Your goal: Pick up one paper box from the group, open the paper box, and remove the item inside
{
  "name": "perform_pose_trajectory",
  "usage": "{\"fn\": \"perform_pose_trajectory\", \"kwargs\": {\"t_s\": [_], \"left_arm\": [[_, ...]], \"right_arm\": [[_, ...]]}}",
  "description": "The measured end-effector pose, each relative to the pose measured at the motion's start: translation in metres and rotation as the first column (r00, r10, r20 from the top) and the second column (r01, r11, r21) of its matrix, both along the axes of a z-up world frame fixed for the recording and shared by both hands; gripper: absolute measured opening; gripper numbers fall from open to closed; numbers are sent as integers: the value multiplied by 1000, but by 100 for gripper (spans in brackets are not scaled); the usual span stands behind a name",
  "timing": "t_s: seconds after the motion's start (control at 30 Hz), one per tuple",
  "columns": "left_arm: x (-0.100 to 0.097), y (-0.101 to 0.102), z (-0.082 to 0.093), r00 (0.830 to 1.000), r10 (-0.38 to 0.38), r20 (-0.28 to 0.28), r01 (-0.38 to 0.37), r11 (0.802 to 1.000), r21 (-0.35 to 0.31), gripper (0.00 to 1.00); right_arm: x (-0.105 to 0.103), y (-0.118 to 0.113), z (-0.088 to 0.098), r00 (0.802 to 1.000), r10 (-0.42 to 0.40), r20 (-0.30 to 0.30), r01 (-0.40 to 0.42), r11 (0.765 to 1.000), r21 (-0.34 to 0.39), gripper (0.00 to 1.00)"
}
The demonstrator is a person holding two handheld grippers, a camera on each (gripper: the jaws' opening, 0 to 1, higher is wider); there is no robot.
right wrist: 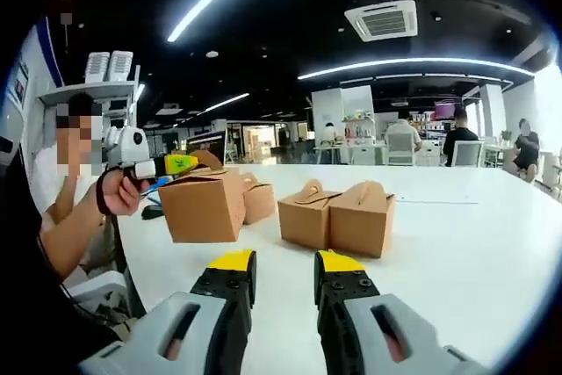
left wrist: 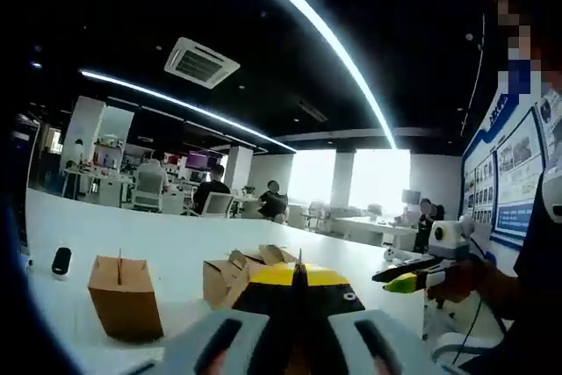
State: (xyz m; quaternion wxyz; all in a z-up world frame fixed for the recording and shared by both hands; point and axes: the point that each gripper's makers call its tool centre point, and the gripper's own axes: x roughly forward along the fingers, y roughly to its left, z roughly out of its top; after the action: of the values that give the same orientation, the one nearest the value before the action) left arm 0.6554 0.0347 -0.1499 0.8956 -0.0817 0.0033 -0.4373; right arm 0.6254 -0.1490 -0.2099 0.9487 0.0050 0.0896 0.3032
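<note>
Several brown paper boxes stand on the white table. In the right gripper view, the nearest box is at the left with my left gripper at its top flap, held by a hand. A pair of boxes stands further right, and another box sits behind. In the left gripper view, my left gripper is shut on a thin brown flap edge, and its jaws hide most of that box. One box stands at the left, with opened boxes ahead. My right gripper is open and empty, also seen as the right gripper.
A small black object lies near the table's left edge. A white chair stands beside the table by the person. People sit at desks far back. Posters cover the right wall.
</note>
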Motion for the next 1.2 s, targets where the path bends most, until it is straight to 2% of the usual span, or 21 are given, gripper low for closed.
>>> {"fn": "perform_pose_trajectory", "kwargs": {"t_s": [0.13,0.23,0.5,0.8,1.07,1.2], "left_arm": [[-1,-2,-15,999,-17,-27,18,1000,26,3],[-1,-5,-22,999,-33,-42,34,999,17,3],[-1,-17,-35,996,-65,-67,66,998,11,3],[-5,-34,-51,989,-125,-74,129,991,40,3],[-9,-44,-57,980,-186,-76,190,981,46,3],[-11,-48,-61,973,-212,-94,216,976,38,3]], "right_arm": [[-3,2,0,1000,-1,-1,1,999,-34,27],[-4,2,1,1000,1,4,0,1000,-30,27],[-5,2,-6,1000,-2,-17,2,1000,-19,27],[-5,8,-12,999,21,-27,-22,1000,-13,27],[2,4,-10,1000,6,-18,-6,1000,-3,27],[4,0,-9,1000,-6,-19,6,1000,10,27]]}}
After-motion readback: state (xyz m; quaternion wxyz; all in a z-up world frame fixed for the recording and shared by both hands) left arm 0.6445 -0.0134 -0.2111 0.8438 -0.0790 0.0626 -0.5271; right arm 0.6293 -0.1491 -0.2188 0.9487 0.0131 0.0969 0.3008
